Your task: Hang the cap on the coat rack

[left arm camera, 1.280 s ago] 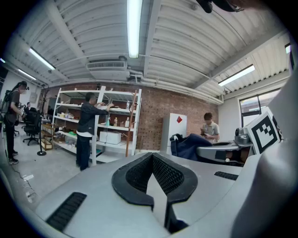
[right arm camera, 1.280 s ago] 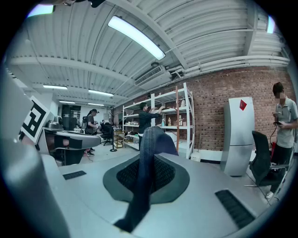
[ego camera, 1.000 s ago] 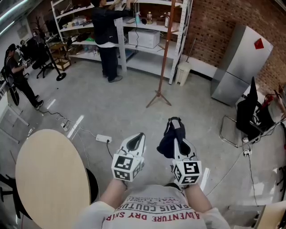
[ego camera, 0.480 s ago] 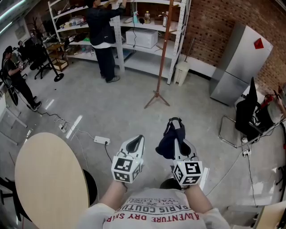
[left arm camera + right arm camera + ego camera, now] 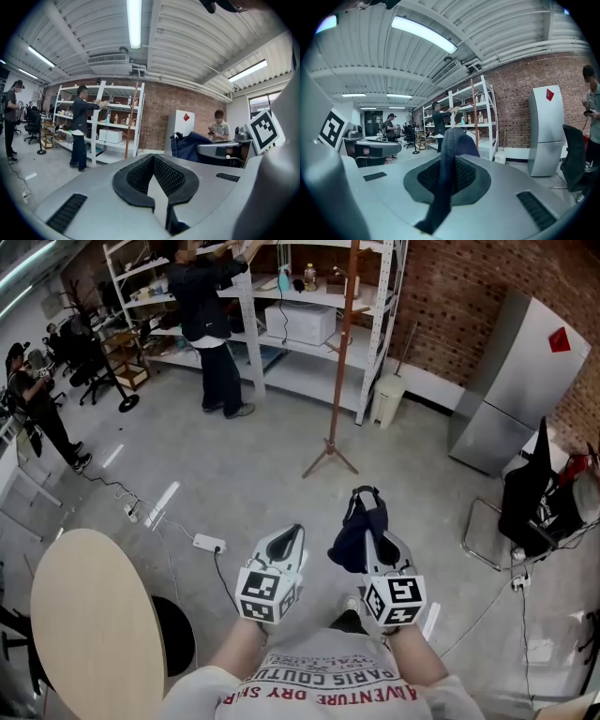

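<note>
My right gripper [image 5: 373,524] has its fingers [image 5: 469,177] pinched narrow on the dark blue cap [image 5: 356,532], held above the floor [image 5: 234,474], well apart from the coat rack [image 5: 343,352]. My left gripper [image 5: 292,532] hangs beside it, fingers pressed together, empty.

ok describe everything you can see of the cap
The cap is dark navy, denim-like fabric, with a strap loop at its far end. It is pinched in the shut right gripper, a fold running between the jaws, the rest drooping to the gripper's left. It hangs above the floor, touching nothing else, well short of the rack.
</note>
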The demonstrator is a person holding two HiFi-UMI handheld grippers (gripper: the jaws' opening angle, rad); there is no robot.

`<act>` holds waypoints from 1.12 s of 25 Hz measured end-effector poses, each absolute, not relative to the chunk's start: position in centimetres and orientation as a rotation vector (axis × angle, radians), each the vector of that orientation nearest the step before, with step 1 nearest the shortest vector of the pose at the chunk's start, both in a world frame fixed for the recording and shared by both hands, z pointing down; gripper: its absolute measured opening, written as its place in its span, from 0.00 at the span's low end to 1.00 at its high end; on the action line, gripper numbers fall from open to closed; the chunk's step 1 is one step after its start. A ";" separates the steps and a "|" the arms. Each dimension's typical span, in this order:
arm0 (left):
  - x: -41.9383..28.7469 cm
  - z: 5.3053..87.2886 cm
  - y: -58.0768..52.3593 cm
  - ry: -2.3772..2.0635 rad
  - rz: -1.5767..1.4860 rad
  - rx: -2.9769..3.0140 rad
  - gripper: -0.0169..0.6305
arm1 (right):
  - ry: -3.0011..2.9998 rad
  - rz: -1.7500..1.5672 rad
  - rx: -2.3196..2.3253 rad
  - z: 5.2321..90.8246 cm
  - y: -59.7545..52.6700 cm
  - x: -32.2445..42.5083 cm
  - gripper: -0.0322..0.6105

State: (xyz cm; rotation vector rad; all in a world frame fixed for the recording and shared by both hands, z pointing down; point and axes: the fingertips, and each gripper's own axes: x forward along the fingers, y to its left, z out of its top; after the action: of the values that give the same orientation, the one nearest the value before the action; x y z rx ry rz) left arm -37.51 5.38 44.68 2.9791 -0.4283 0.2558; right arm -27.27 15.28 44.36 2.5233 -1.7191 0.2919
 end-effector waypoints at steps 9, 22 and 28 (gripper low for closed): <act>-21.6 41.4 4.6 -0.510 0.223 2.987 0.04 | -1.804 0.261 2.480 41.3 14.6 -11.0 0.08; -6.5 44.0 2.2 -0.481 0.274 2.979 0.04 | -1.780 0.324 2.501 43.5 13.1 4.8 0.08; 0.1 44.5 -3.8 -0.445 0.238 2.971 0.04 | -1.758 0.329 2.505 44.1 7.6 10.3 0.08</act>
State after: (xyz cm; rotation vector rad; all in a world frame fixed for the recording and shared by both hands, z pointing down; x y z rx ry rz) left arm 0.13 -3.82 44.48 2.9707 -0.4447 0.2379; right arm 10.31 7.65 44.06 2.5047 -1.7578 0.3286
